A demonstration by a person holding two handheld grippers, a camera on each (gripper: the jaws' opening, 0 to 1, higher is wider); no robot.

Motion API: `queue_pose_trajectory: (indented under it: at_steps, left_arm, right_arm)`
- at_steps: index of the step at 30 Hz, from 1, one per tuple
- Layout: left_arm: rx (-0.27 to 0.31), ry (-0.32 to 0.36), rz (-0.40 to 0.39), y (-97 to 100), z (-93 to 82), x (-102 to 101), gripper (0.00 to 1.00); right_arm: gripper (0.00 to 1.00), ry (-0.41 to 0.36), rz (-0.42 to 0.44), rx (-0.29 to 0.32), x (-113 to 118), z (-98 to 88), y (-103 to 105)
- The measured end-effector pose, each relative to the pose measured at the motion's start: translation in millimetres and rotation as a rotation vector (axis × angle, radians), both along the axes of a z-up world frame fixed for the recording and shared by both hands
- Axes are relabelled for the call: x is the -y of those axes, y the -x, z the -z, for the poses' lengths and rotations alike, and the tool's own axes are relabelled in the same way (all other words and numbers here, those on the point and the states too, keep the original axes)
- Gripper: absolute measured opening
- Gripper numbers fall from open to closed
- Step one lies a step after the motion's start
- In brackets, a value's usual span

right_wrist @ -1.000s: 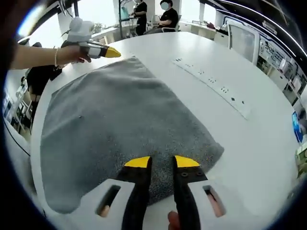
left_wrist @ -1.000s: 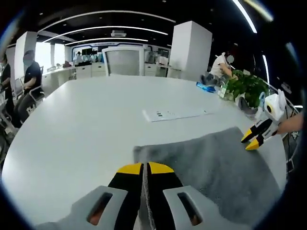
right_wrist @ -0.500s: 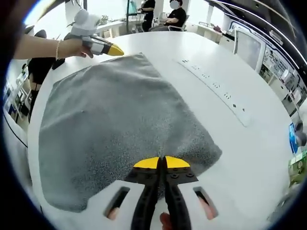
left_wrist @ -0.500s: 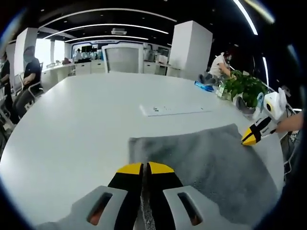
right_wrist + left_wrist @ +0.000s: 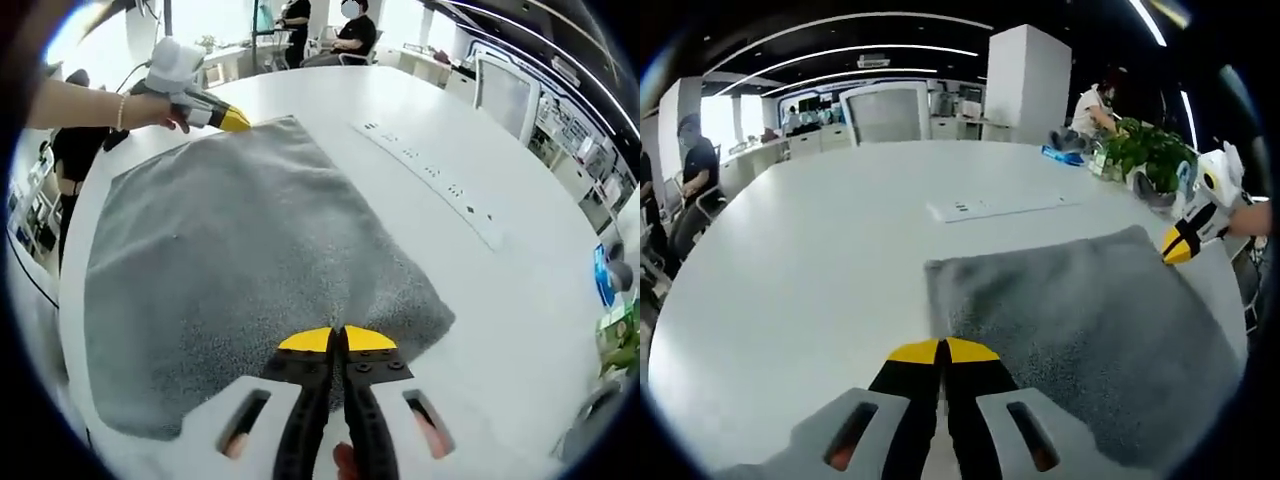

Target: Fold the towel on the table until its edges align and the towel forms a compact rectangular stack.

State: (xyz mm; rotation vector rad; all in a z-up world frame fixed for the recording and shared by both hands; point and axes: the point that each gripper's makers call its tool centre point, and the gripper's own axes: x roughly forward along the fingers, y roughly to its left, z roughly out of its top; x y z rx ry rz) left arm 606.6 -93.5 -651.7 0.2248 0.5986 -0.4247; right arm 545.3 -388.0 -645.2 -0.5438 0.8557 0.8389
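Note:
A grey towel (image 5: 250,240) lies spread flat on the white table (image 5: 790,270). My right gripper (image 5: 340,338) is shut on the towel's near edge, close to its right corner. In the left gripper view the same towel (image 5: 1080,320) stretches away to the right, and my left gripper (image 5: 940,348) is shut at its left edge with the cloth running in between the jaws. The left gripper (image 5: 232,120), held by a hand, meets the towel's far corner in the right gripper view. The right gripper (image 5: 1180,245) sits at the towel's far right corner in the left gripper view.
A long white power strip (image 5: 430,170) lies on the table beyond the towel, the same power strip (image 5: 990,207) in the left gripper view. A potted plant (image 5: 1150,160) and a blue item (image 5: 1060,155) stand at the far right edge. People sit at desks (image 5: 685,180) to the left.
My right gripper went from open to shut on the towel's edge. The left gripper stayed shut, and its view has shifted slightly over the towel's edge.

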Motion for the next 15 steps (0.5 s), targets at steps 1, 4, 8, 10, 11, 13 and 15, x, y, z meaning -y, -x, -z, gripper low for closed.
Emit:
queue_pose_trajectory:
  at_steps: [1,4,8,10,11,13,15]
  left_arm:
    - [0.012,-0.025,0.017,0.3,-0.1,1.1,0.01]
    - [0.005,-0.022,0.008,1.6,0.1,1.8,0.01]
    - [0.012,0.031,-0.015,2.3,0.1,0.7,0.01]
    - [0.013,0.015,-0.017,1.7,-1.0,2.2,0.01]
    - [0.007,0.009,-0.019,1.6,-1.5,2.1,0.01]
    - [-0.012,0.010,-0.031,2.2,-3.4,1.5,0.01]
    - [-0.004,0.028,-0.041,5.2,-12.7,3.0,0.01]
  right_arm:
    - [0.00,0.001,0.001,0.001,1.3,0.2,-0.7]
    - [0.00,-0.018,0.026,-0.008,6.0,-0.2,-3.1]
    - [0.00,0.000,0.035,-0.002,12.8,0.8,-3.9]
    - [0.00,0.036,0.052,-0.011,21.0,4.4,-2.4]
    - [0.00,0.058,0.017,0.016,24.5,4.6,-3.4]
    - [0.00,0.023,0.034,0.005,26.1,0.5,-2.3]
    - [0.00,0.004,0.048,0.021,27.3,-5.7,-6.9]
